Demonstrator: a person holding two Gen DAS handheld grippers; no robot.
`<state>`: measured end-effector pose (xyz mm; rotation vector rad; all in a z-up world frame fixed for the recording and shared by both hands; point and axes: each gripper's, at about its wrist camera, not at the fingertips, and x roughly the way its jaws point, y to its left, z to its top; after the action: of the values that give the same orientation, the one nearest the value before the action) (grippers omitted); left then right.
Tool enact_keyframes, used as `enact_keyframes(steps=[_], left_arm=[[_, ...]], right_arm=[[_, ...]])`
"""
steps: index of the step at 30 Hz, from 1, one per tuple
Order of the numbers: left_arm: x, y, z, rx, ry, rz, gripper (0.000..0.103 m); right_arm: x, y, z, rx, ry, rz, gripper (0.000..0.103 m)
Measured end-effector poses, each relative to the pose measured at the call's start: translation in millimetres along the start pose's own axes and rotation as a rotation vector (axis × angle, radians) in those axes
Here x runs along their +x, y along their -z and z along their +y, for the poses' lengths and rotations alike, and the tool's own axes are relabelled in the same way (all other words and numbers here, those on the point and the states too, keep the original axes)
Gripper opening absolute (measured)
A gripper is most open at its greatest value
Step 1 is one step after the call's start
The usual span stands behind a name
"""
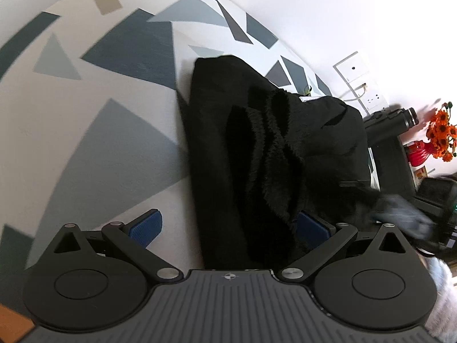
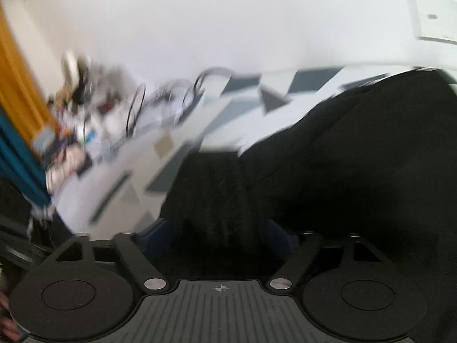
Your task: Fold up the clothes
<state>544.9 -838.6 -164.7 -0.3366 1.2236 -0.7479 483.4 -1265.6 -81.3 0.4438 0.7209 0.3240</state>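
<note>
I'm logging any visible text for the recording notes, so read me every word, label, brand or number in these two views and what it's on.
No readable text in either view.
Small card beside the red vase: print too small to read.
Wall sockets: no legible marking.
Each hand-held gripper body carries only a crosshair mark, no letters.
Cluttered items in the right wrist view: motion-blurred, unreadable.
</note>
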Motion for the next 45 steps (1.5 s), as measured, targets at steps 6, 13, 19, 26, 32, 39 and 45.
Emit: enact_keyframes(steps=[6,13,19,26,32,39,45], left_arm=[[21,-12,-15,0.018,0.012,0.009,0.103],[43,-22,-38,0.074,-0.017,0.034,0.103],[44,-29,-36,0.080,-0.047,0.052,0.103],[49,-35,-41,0.116,-0.105,0.014,0.103],[63,-37,-60,0.199,-0.102,0.060,0.102],[67,-35,-63,0.186,-0.073,0.060,0.102],[81,-29,-88,0.289,-0.220,0.040,0.103]], right_arm=[[-82,-16,-61,0.187,0.100,-0.184,0.096],[-101,5,-122,0.353,0.265,-0.171,0.096],[-84,19,-137,0.355,0.284,-0.124,0.097],[-78,21,-148,0.366,0.289,-0.114,0.102],[-70,22,-151,0.372,0.261,-0.101,0.102],[-72,20,-156,0.334,0.243,-0.102,0.102],[-66,11,-158,0.295,0.259,-0.073,0.102]])
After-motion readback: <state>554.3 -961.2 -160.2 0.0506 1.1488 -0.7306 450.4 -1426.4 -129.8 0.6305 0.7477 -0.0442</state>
